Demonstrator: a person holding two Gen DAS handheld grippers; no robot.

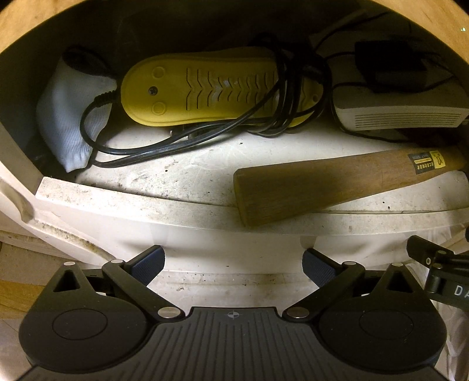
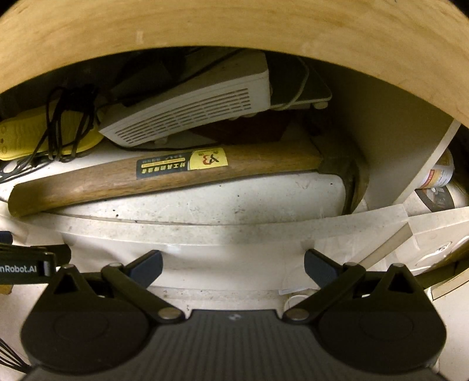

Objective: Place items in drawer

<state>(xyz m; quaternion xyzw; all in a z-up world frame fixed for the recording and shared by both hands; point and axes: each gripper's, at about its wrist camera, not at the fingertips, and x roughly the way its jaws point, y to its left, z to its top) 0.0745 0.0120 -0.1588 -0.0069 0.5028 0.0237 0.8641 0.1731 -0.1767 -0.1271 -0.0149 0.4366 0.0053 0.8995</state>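
Note:
A white drawer (image 1: 164,202) (image 2: 234,231) stands pulled out under a wooden top. Inside lie a hammer (image 2: 164,175) with a wooden handle (image 1: 328,181), a yellow shoe-shaped device (image 1: 205,91) (image 2: 17,137) wrapped in black cord (image 1: 164,146), a white vented box (image 1: 401,111) (image 2: 199,111) and a white sock (image 1: 67,117). My left gripper (image 1: 233,265) is open and empty, just in front of the drawer's front panel. My right gripper (image 2: 233,265) is open and empty at the same front panel, to the right of the left one.
The wooden top (image 2: 234,26) overhangs the drawer. A black adapter (image 1: 387,64) lies on the white box. A can (image 2: 436,173) stands in a neighbouring compartment at the right. The hammer's handle end rests on the drawer's front rim.

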